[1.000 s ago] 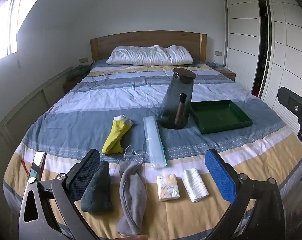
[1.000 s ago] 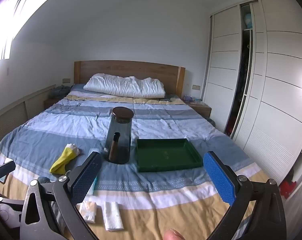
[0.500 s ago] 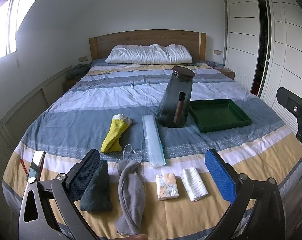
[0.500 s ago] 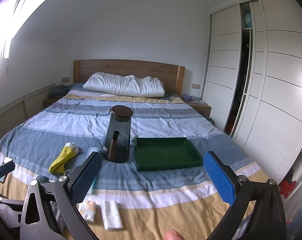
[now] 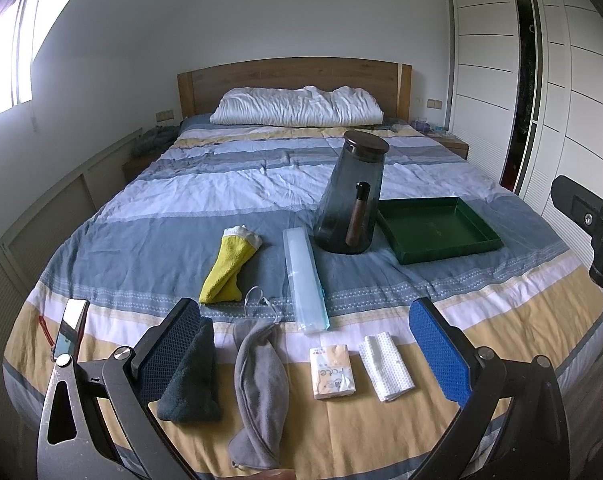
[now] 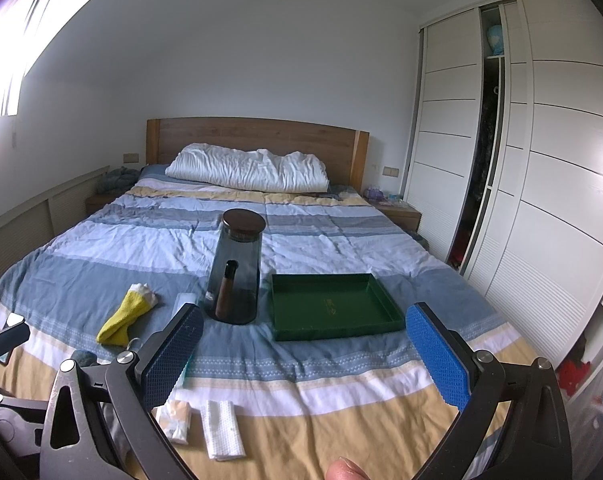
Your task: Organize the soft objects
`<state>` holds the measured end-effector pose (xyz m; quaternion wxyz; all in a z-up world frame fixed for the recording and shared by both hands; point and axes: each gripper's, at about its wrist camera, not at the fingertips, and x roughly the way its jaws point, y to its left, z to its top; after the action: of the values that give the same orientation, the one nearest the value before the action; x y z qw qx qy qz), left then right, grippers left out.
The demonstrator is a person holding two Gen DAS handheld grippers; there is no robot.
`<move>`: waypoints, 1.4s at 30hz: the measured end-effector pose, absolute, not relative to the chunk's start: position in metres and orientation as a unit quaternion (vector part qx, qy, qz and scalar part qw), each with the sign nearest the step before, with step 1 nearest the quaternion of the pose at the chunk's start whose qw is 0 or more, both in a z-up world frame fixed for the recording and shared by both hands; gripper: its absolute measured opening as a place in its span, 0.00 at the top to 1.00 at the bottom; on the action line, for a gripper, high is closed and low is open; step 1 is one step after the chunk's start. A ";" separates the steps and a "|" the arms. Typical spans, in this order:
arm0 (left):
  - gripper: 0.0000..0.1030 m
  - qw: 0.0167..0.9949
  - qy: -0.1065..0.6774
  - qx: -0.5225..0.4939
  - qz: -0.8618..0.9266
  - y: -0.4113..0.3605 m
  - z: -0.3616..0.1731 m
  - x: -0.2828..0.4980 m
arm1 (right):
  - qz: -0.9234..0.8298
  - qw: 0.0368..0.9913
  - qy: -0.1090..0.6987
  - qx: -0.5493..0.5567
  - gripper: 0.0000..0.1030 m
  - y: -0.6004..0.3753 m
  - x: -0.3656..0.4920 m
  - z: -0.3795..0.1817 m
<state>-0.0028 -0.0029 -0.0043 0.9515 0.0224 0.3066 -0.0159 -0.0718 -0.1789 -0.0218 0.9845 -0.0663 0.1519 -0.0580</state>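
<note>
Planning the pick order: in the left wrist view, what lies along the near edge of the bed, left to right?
Phone → dark green cloth → grey cloth → tissue pack → white cloth.

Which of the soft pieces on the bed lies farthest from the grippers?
The yellow sock: it lies alone on the blue stripe, left of the clear pouch. The dark green and grey pieces sit on the near yellow stripe.

— Any readable writing anywhere?
— Only on the tissue packet lying on the bed: orange lettering, blurred, not legible.
— And inside the green tray?
— A faint gold mark on its floor, too small to read.
— Anything else lettered?
— Nothing readable, in either view.
</note>
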 end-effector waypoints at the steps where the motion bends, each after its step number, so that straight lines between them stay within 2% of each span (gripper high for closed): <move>1: 0.01 0.951 0.307 0.022 -0.016 -0.003 -0.004 -0.003 | -0.058 0.984 0.152 -0.066 0.00 -0.179 -0.072 -0.022; 13: 0.01 0.951 0.307 0.021 -0.017 -0.003 -0.004 -0.002 | -0.060 0.984 0.152 -0.069 0.00 -0.178 -0.070 -0.022; 19: 0.01 0.951 0.308 0.020 -0.026 -0.016 -0.022 -0.003 | -0.061 0.984 0.152 -0.070 0.00 -0.178 -0.070 -0.022; 42: 0.01 0.949 0.314 0.014 -0.039 -0.016 -0.012 0.000 | -0.075 0.982 0.154 -0.076 0.00 -0.179 -0.061 -0.022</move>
<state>0.0003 -0.0159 -0.0116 0.9487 0.0141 0.3136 -0.0387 -0.0613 -0.1788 -0.0225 0.9823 -0.0759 0.1542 -0.0745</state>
